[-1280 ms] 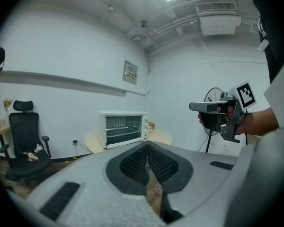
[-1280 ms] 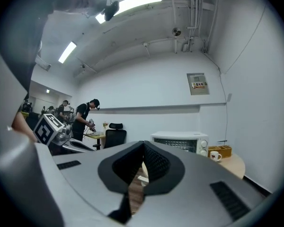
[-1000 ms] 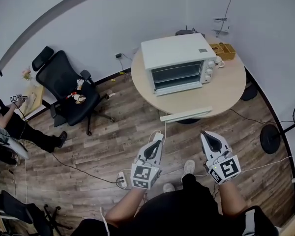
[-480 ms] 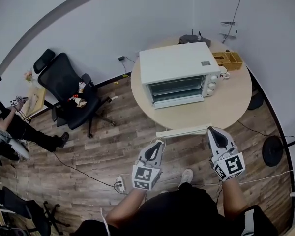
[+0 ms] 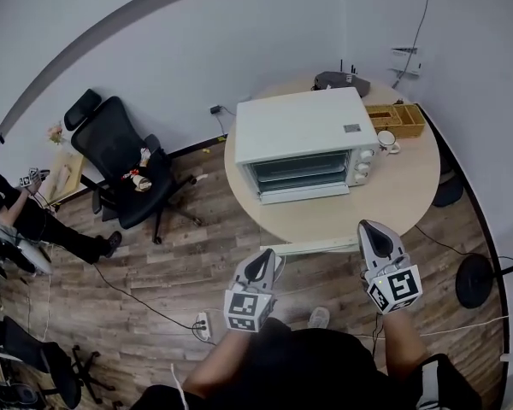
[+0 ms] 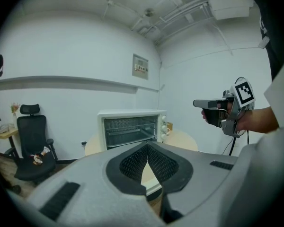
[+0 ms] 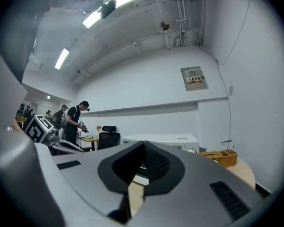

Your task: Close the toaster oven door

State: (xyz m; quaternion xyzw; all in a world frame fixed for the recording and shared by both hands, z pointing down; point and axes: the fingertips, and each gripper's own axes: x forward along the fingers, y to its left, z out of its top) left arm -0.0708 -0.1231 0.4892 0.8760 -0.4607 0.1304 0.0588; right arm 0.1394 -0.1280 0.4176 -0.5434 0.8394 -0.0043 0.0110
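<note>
I have both grippers held low in front of the round table (image 5: pixel 410 186), with neither touching anything. The left gripper (image 5: pixel 262 263) points at the table's near edge. Its own view shows the fingers (image 6: pixel 132 162) pressed together at the tips, with nothing between them. The right gripper (image 5: pixel 372 233) hovers just over the near rim of the table. Its fingers (image 7: pixel 154 162) also meet at the tips and hold nothing.

The toaster oven (image 5: pixel 299 126) sits on the table, well apart from both grippers, with its front turned toward me. Its door (image 5: pixel 312 247) is folded down and open. The door's white outer edge shows as a strip near the table's near rim, between the two grippers. The wire rack inside is in plain sight through the opening. The knobs run down the right side of the oven's front.

A wooden tray (image 5: pixel 400 120) and a small cup (image 5: pixel 385 141) stand on the table to the right of the oven. A black office chair (image 5: pixel 120 165) is on the wood floor off to the left. Beyond the chair, a person (image 5: pixel 13 216) sits at the left edge of the head view.
</note>
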